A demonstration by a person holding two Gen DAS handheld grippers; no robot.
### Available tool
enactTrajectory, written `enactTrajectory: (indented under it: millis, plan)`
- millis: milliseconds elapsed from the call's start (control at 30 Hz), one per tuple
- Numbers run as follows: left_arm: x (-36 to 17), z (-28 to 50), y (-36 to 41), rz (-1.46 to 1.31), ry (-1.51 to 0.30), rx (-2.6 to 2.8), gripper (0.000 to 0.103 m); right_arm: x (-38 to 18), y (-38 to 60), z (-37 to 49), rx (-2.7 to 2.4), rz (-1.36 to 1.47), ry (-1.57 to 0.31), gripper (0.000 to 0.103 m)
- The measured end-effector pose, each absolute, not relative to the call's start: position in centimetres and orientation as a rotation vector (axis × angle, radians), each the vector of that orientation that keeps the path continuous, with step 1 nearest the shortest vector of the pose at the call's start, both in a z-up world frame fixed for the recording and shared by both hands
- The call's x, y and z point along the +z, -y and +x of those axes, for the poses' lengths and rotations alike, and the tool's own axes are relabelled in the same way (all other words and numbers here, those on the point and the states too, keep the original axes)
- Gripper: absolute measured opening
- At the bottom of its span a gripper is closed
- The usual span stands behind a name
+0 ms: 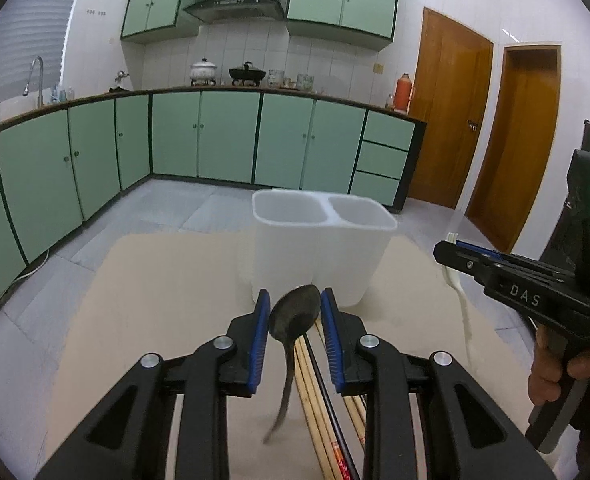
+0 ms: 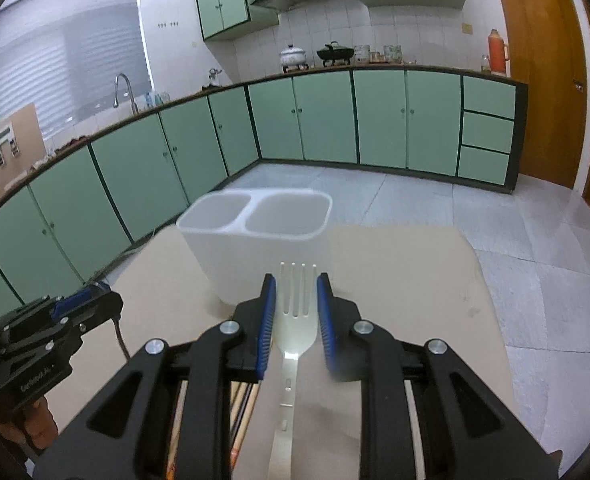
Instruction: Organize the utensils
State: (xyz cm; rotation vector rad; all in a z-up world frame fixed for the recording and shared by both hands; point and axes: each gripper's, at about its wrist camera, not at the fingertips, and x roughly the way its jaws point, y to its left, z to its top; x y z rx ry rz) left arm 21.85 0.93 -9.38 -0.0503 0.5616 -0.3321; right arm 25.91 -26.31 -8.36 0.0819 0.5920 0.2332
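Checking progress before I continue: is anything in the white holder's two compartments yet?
No, both compartments of the white holder look empty; the fork sits between the right gripper fingers.

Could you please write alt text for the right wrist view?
The right gripper holds a white fork between blue pads, tines toward an empty two-compartment white holder on a beige table; chopsticks lie below, green kitchen cabinets behind.

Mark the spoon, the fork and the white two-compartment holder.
spoon (image 1: 295, 314), left wrist view, on the dark bowl.
fork (image 2: 297, 322), right wrist view, on the head below the tines.
white holder (image 1: 295, 256), left wrist view, on the front wall.
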Motion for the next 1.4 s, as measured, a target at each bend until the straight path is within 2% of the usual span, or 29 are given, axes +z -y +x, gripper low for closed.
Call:
enactTrajectory:
  millis: [167, 233, 433, 800, 867, 933, 967, 1067, 1200, 1400]
  plan:
    - [-8.0, 21.8, -1.3, -0.079, -0.53, -0.337, 0.023, -6.7, 27.2, 26.9, 0.254, 0.12, -0.544, 0.02]
    - [-7.0, 22.1, -1.5, -0.091, -0.513, -0.344, 0.011, -6.0, 27.5, 27.4, 0.259, 0.13, -0.522, 0.02]
    - [-5.0, 23.5, -1.8, -0.139, -0.487, -0.376, 0.0, -4.5, 27.8, 28.8, 0.272, 0.148, -0.49, 0.02]
    - [-8.3, 24.5, -1.3, -0.116, -0.599, -0.36, 0.001, -7.0, 27.9, 28.4, 0.262, 0.171, -0.558, 0.02]
    - [-9.2, 24.9, -1.5, -0.113, -0.632, -0.355, 0.009, -7.5, 27.7, 28.2, 0.258, 0.169, -0.568, 0.02]
    - [-10.3, 25.1, -1.7, -0.107, -0.666, -0.346, 0.028, -8.1, 27.9, 28.1, 0.253, 0.17, -0.585, 0.02]
    - [-10.8, 25.1, -1.8, -0.109, -0.681, -0.341, 0.032, -8.3, 27.9, 28.0, 0.252, 0.171, -0.593, 0.02]
    - [-12.6, 25.0, -2.4, -0.124, -0.736, -0.316, 0.036, -9.4, 27.7, 27.5, 0.246, 0.172, -0.624, 0.02]
    - [-15.1, 24.9, -3.2, -0.105, -0.811, -0.267, 0.051, -11.4, 27.7, 26.6, 0.239, 0.166, -0.675, 0.02]
    - [-17.8, 25.6, -4.7, -0.156, -0.898, -0.227, 0.051, -14.1, 27.3, 25.6, 0.235, 0.171, -0.744, 0.02]
